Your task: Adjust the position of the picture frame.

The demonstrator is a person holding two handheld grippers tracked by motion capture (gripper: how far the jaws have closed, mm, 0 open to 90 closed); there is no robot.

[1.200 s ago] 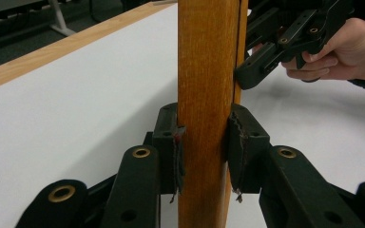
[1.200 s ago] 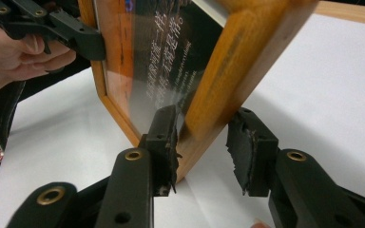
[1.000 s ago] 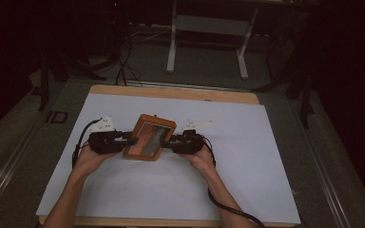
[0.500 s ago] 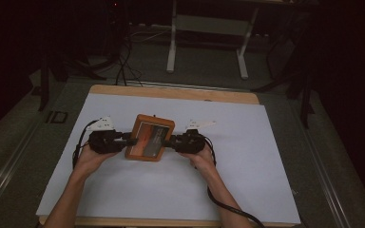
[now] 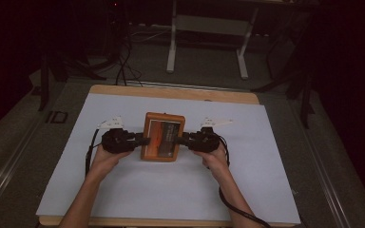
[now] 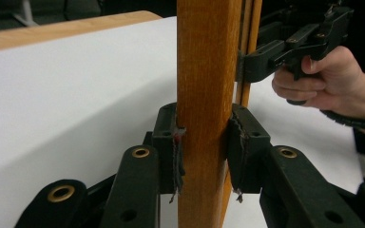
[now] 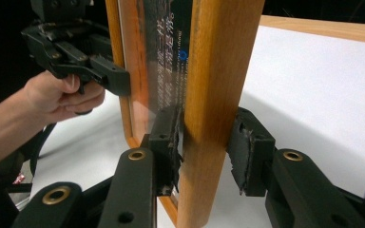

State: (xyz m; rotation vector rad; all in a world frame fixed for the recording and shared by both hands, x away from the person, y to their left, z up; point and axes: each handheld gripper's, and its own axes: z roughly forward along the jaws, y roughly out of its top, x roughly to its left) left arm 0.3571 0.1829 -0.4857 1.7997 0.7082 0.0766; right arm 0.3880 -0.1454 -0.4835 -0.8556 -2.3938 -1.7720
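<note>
A wooden picture frame [image 5: 163,137] with a dark printed sheet under glass hangs just above the white sheet, held from both sides. My left gripper [image 5: 140,141] is shut on its left rail, and my right gripper [image 5: 181,139] is shut on its right rail. In the left gripper view both pads clamp the wooden rail [image 6: 206,71] at the left gripper [image 6: 203,152], and the other hand's gripper [image 6: 261,61] grips the far rail. In the right gripper view the right gripper [image 7: 204,152] pinches the near rail [image 7: 221,61], with the glass [image 7: 164,57] beyond it.
A white sheet [image 5: 247,180] covers most of the wooden table [image 5: 171,92]. Beyond the far edge are a desk's metal legs [image 5: 172,42] and floor cables [image 5: 121,66] in the dark. Bare sheet lies to the left, right and front of the frame.
The frame was turned at an angle a second ago; it has rotated until its sides stand square to the table. Both grippers kept their hold.
</note>
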